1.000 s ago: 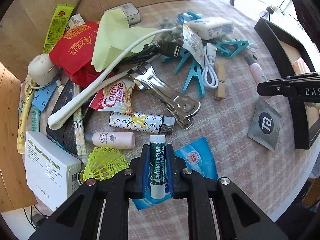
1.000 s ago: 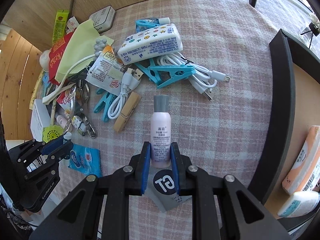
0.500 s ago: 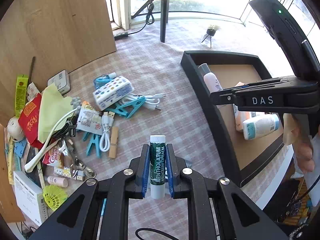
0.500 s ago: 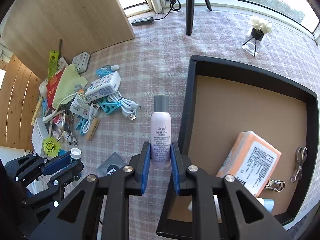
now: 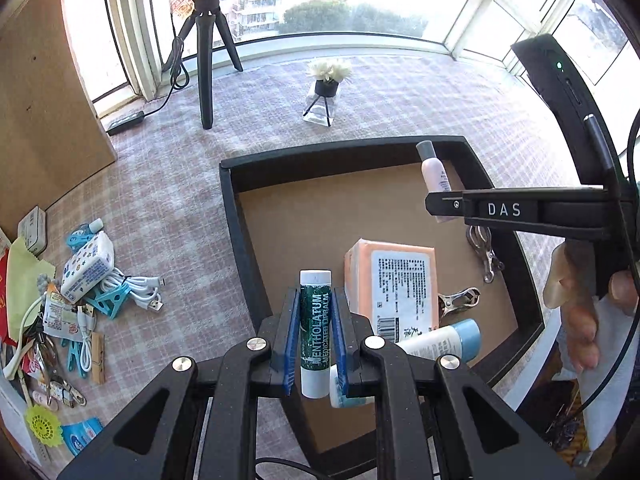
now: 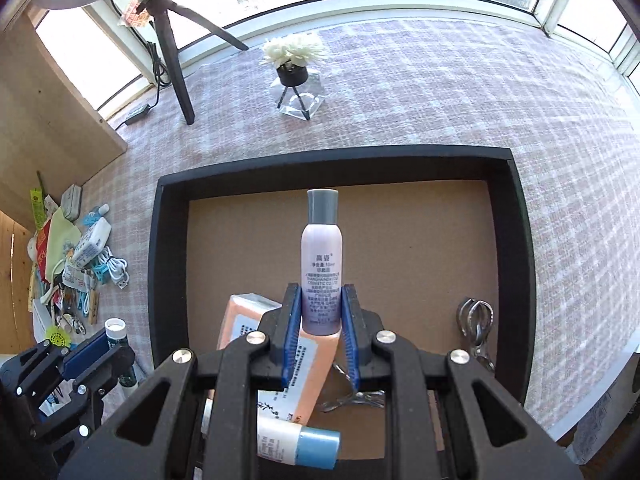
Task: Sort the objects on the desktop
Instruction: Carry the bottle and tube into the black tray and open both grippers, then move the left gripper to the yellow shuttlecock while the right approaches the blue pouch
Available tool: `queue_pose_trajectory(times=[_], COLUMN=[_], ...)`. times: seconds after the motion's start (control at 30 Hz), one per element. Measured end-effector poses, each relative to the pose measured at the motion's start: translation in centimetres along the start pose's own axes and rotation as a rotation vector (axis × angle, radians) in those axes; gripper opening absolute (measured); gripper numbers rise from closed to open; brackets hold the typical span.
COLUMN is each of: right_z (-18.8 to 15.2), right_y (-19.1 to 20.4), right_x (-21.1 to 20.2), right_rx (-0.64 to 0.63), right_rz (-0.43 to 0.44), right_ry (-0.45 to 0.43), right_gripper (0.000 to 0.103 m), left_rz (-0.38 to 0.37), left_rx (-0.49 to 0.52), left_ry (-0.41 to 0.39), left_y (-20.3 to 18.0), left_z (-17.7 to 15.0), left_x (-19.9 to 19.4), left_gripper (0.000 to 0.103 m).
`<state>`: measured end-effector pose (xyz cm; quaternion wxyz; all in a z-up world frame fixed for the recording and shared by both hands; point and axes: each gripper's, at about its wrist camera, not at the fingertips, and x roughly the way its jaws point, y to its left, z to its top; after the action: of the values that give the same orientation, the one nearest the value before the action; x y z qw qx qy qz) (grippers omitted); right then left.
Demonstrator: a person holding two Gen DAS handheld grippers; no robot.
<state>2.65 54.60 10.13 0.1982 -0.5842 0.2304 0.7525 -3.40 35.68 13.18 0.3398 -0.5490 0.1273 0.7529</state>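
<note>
Over the tray (image 6: 172, 264), downward-tilted left gripper (image 5: 315, 334) clamps lip balm (image 5: 315, 320), right gripper (image 6: 320, 328) pinches bottle (image 6: 321, 264).

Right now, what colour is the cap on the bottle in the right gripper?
Grey cap, clearest in the right wrist view.

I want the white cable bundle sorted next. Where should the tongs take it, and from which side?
Grip the white cable bundle across its coiled middle, coming straight down from above: it lies flat on the cloth, and a blue clothes peg crowds its left side.
</note>
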Motion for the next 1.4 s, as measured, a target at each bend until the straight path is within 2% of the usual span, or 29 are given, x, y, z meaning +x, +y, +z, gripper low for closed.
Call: queue_pose_trajectory(times=[0.07, 0.1, 0.13, 0.17, 0.27, 0.4, 0.5, 0.73, 0.9, 1.2, 1.4], right_z=[0.6, 0.8, 1.1, 1.3, 1.9, 2.6, 2.5, 0.8, -1.4, -6.6, -9.4], right_y=[-1.5, -2.2, -2.8, -3.4, -4.4, -3.6, -1.7, 4.9, 10.8, 22.1, 28.3], right_x=[-0.2, -0.3, -0.3, -0.6, -1.9, -3.3, -3.7, -3.4, -2.5, -0.3, 1.4], right_rx=[-0.005, -0.006, -0.002, 0.008, 0.019, -0.003, -0.041, -0.167, -0.276, -0.472, -0.544], right_rz=[-0.012, -0.021, -0.037, -0.048, -0.067, -0.044, -0.03, 0.04, 0.092, 0.147, 0.181], right_ry=[-0.005, 0.002, 0.014, 0.009, -0.032, -0.065, -0.081, -0.067, -0.035, 0.01, 0.038], right_gripper=[0.02, 0.023, 0.031, 0.034, 0.035, 0.035, 0.035, 0.035, 0.035, 0.035, 0.035], left_rz=[0.012, 0.014, 0.022, 0.042, 0.123, 0.146, 0.144, 0.225, 0.268, 0.313, 0.333], left_rx=[-0.042, -0.049, -0.05, -0.044, 0.014, 0.009, -0.016, -0.056, -0.123, -0.416, -0.534], left_ry=[-0.025, -0.021, -0.013, -0.031, -0.094, -0.109, -0.103, -0.096, -0.091, -0.041, -0.023], left_y=[-0.8, -1.2, -1.6, -2.0, -2.6, -1.3, 0.4, 4.5, 9.8, 24.6, 31.2], left_z=[1.5, 2.1, 2.6, 2.8, 2.8, 2.1, 1.3, -1.9, -6.0, -16.3, -21.0], left_x=[-0.2, -0.3, -0.4, -0.9, -2.9, -4.2, -4.5, -5.1, -6.3, -9.4, -10.9], left_gripper=[0.019, 0.027, 0.051, 0.062, 0.061, 0.06, 0.058, 0.055, 0.054, 0.053, 0.053])
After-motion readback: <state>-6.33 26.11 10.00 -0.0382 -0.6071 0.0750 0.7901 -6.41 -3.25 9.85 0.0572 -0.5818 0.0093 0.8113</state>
